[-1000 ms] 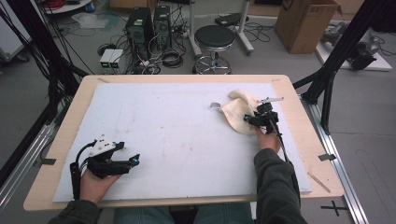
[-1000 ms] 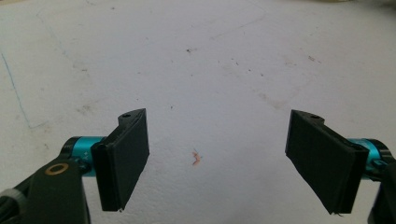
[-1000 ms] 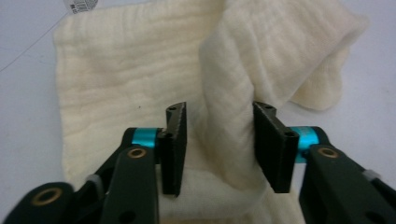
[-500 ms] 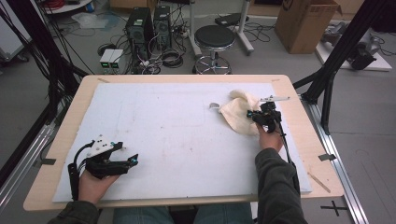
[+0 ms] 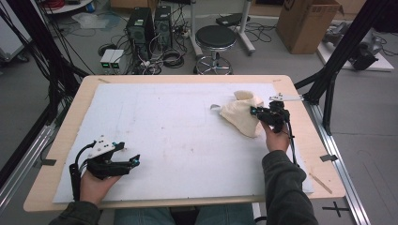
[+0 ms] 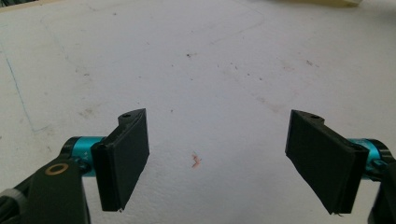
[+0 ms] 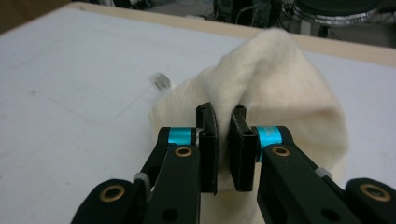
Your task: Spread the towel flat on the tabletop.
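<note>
pinching a raised fold of the cream cloth (image 5: 241, 118) at the frame's right, the right gripper (image 5: 254, 112) was nearer; the left gripper (image 5: 136, 161) sat wide open, lower left.

A black stool (image 5: 215, 37) and cardboard box (image 5: 307, 22) stand on grey floor beyond the table (image 5: 56, 140)

A wide stretch of the white table mat (image 5: 178, 126) lies bare between the two hands, open to pass across. At the far right, a cream cloth (image 5: 240, 117) bunches up beside a small white tag (image 5: 215, 107). The left gripper (image 5: 133, 161) rests near the front left edge, bare mat ahead.
</note>
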Tool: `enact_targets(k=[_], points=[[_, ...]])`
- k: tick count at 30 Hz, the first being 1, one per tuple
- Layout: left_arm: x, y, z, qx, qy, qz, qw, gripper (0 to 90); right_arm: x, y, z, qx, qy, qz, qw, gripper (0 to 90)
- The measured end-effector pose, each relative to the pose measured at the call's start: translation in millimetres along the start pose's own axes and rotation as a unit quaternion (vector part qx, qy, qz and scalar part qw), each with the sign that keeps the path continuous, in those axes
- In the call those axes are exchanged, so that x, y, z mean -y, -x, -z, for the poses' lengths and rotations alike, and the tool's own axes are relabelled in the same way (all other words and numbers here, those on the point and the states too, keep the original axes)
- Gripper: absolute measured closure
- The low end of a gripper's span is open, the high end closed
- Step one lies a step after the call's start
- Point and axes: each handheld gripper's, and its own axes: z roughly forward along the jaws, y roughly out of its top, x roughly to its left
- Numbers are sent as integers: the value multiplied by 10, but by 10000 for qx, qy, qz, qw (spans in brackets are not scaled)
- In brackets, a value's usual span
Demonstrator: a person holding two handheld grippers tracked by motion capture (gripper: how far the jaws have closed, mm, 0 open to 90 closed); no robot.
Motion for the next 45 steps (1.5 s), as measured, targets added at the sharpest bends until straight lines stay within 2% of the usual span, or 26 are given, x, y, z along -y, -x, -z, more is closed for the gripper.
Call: enact_targets(k=[10, 11, 13, 16, 20, 23, 26, 37, 41, 45], points=[[-6, 1, 9, 17, 56, 23, 10000, 219, -247, -256, 106, -302, 90, 374, 9988, 840], [-5, 2, 10, 11, 58, 28, 10000, 219, -295, -323, 106, -381, 136, 455, 9981, 840], [-4, 1, 12, 10, 57, 32, 10000, 219, -316, -350, 104, -440, 158, 484, 9977, 839], [-5, -3, 15, 7, 58, 18, 10000, 219, -381, -491, 85, -613, 161, 590, 9962, 839], [-6, -1, 17, 11, 60, 16, 10000, 219, -420, -599, 69, -748, 210, 676, 9947, 839], [-6, 4, 14, 11, 66, 28, 10000, 221, -448, -703, 35, -1041, 255, 728, 9916, 839], [-6, 1, 16, 6, 62, 12, 10000, 221, -464, -791, -17, -1213, 198, 769, 9894, 839], [-12, 2, 24, 4, 119, 19, 9999, 222, -544, -1120, -142, -1641, 272, 1015, 9808, 839], [-17, 0, 29, 22, 134, 6, 9999, 222, -583, -1264, -183, -1857, 259, 1115, 9759, 838], [-20, 6, 36, 9, 172, 21, 9998, 222, -586, -1418, -274, -1979, 86, 1326, 9712, 837]])
